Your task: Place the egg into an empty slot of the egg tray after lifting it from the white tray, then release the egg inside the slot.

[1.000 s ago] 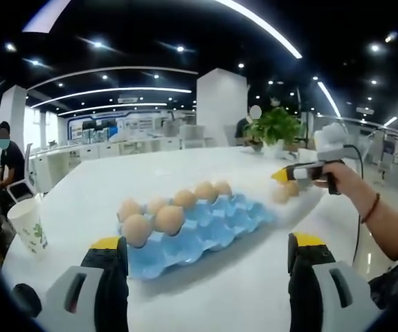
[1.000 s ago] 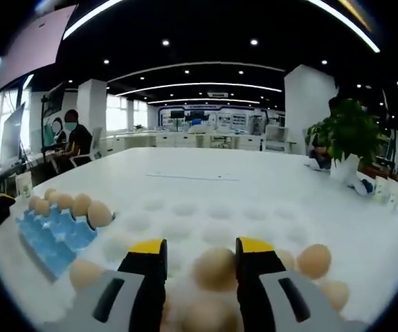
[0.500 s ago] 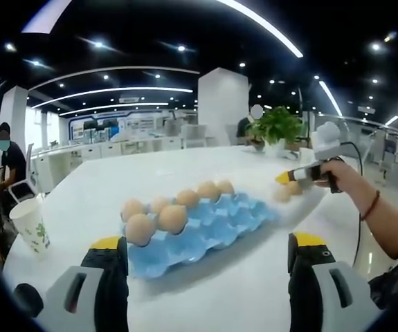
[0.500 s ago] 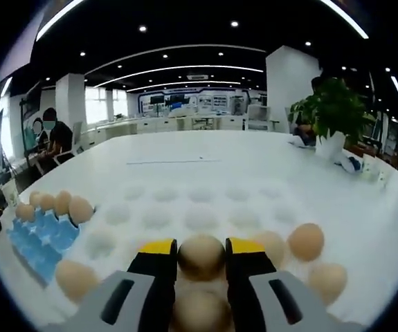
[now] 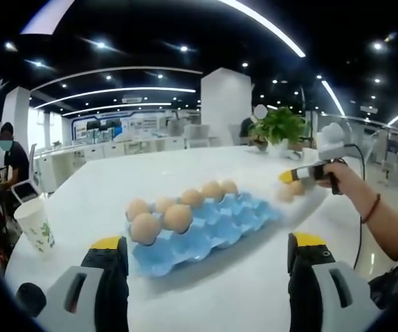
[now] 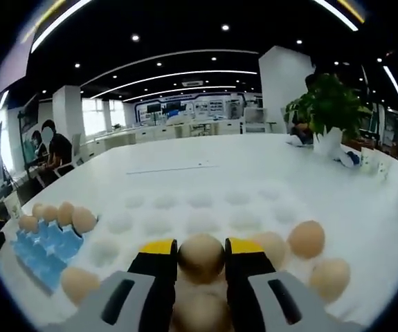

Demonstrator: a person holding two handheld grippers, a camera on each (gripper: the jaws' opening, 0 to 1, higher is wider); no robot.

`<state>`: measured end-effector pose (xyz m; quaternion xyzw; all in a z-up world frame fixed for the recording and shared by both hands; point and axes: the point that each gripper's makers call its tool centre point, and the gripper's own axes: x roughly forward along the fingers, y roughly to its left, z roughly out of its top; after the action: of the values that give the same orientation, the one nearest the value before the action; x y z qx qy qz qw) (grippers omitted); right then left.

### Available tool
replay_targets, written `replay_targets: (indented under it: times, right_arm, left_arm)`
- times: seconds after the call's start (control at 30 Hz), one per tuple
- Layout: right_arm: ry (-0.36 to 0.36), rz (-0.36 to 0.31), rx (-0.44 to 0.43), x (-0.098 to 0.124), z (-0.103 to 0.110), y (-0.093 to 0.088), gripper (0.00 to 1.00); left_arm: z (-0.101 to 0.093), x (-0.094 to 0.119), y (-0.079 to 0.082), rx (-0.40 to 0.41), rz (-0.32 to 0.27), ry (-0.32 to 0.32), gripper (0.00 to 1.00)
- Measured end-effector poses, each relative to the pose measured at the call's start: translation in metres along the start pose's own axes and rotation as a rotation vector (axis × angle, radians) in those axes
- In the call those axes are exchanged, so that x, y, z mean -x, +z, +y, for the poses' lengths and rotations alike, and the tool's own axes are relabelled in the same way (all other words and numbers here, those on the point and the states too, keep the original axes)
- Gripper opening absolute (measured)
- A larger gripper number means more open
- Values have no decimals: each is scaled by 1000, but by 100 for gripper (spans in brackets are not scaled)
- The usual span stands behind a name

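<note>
A: Jaws first, R side: your right gripper [image 6: 201, 257] is clamped on an egg [image 6: 201, 257], yellow tips touching it on both sides. It sits over the white tray [image 6: 185, 214], near the tray's closest edge.

B: L side?

A: Your left gripper [image 5: 209, 252] has its jaws spread wide w/ nothing between them, low over the worktop [image 5: 240, 290], facing the blue egg tray [image 5: 212, 225].

B: Is the egg off the white tray?

A: Can't tell; the gap under it is hidden by the jaws. Another egg, blurred, lies right below it between the jaws. Loose eggs are on the white tray beside your gripper: two at right [image 6: 306, 238] and [image 6: 329, 278], one at left [image 6: 79, 283]. Most dimples farther out are bare.

B: Blue tray status?

A: In the left gripper view, a row of eggs [image 5: 185, 200] runs along its far edge, plus two at the near left end. Slots on the near and right part are bare. The white tray is just beyond its right end.

B: Other stuff?

A: Paper cup [image 5: 38, 227] at left on the worktop, apart from the blue tray. Potted plant [image 5: 279, 126] at the far edge. In the left gripper view your hand [image 5: 342, 181] holds the right gripper over the white tray.
</note>
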<state>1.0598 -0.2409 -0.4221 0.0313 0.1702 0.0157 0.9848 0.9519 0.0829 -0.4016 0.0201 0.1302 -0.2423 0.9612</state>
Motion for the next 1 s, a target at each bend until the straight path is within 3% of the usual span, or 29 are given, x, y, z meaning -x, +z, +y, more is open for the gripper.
replay_targets:
  times: [0.2, 0.43, 0.6, 1.0]
  right_arm:
    - [18, -69, -33, 7, 4, 16, 28]
    - [42, -117, -9, 14, 18, 28, 28]
    - [54, -111, -15, 14, 25, 29, 28]
    - [126, -91, 42, 13, 71, 25, 28]
  left_arm:
    - [0, -2, 0, -3, 8, 2, 98]
    - [-2, -2, 1, -8, 9, -1, 98]
    - [-3, -1, 2, -11, 8, -1, 98]
    - [-4, 1, 2, -18, 10, -1, 98]
